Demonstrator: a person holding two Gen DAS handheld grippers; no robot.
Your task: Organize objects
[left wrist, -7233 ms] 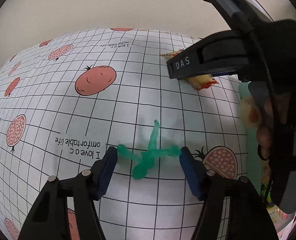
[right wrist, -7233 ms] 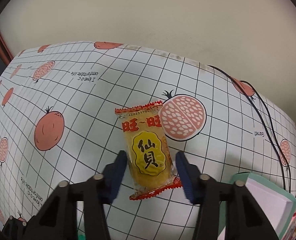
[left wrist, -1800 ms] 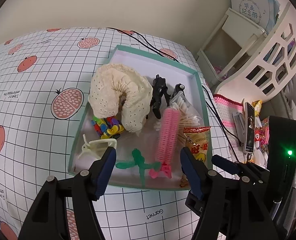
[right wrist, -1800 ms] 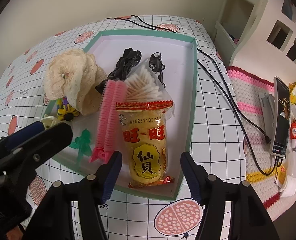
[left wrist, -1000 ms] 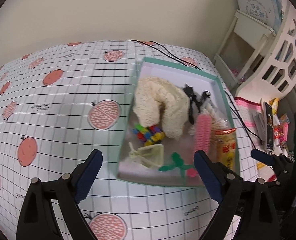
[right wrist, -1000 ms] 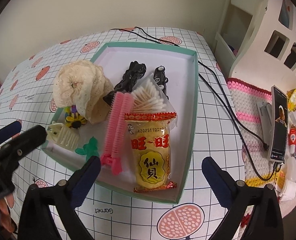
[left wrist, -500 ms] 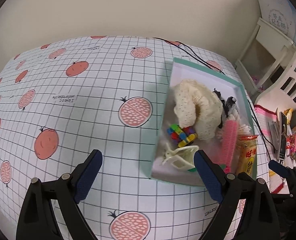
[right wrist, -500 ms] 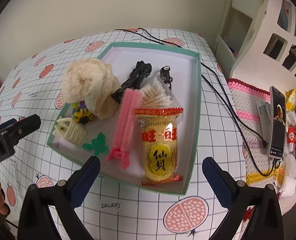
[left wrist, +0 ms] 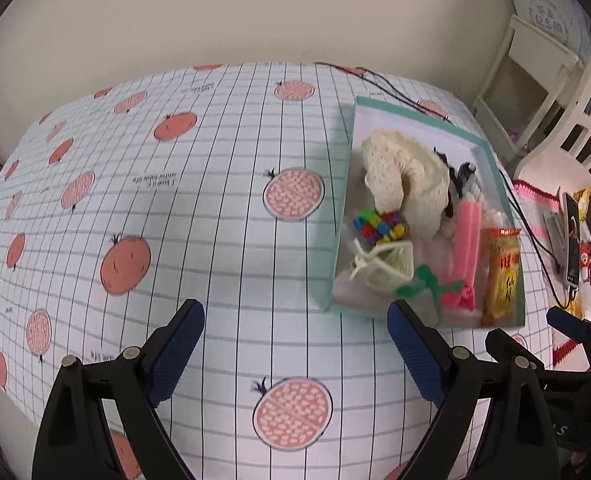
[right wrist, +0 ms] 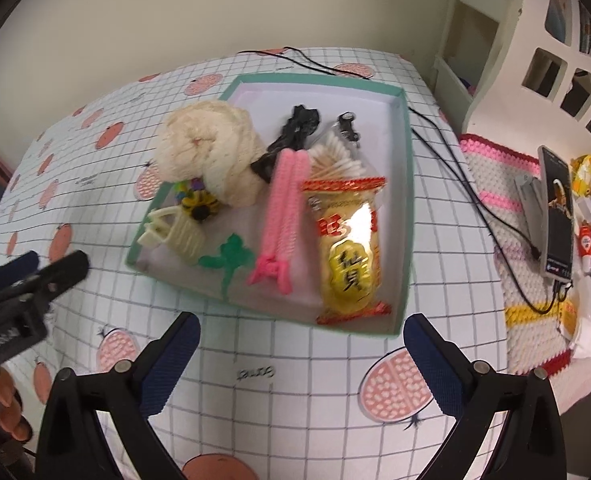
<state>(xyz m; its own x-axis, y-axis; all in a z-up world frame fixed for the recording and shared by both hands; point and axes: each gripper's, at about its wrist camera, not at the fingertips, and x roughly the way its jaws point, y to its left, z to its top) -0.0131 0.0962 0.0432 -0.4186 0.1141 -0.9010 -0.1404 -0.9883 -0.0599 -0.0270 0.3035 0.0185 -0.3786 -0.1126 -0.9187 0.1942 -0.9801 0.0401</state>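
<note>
Your left gripper [left wrist: 295, 344] and right gripper [right wrist: 301, 350] both hang over the desk [left wrist: 215, 240] on the near side of the tray [right wrist: 408, 184], each with its fingers spread wide and holding nothing. Everything you are tidying lies inside the tray.

The risk from here is mostly a careless sweep. The tray is crowded, and the green toy [right wrist: 227, 258] sits right against the tray's near wall, so a low pass of either gripper could clip that wall and jolt it out. The cable [right wrist: 455, 168] runs along the desk just beside the tray's right wall; snag it and you may drag the phone [right wrist: 557, 212] with it.

Counted in the tray: one snack packet [right wrist: 349, 248], one pink hair roller [right wrist: 283, 204], one green toy, one cream hair claw [right wrist: 175, 232], one cream knitted piece [right wrist: 211, 148], one bag of cotton swabs [right wrist: 339, 160], one colourful small toy [left wrist: 381, 228], and what looks like two black clips [right wrist: 291, 136], though they are too small to be sure.
</note>
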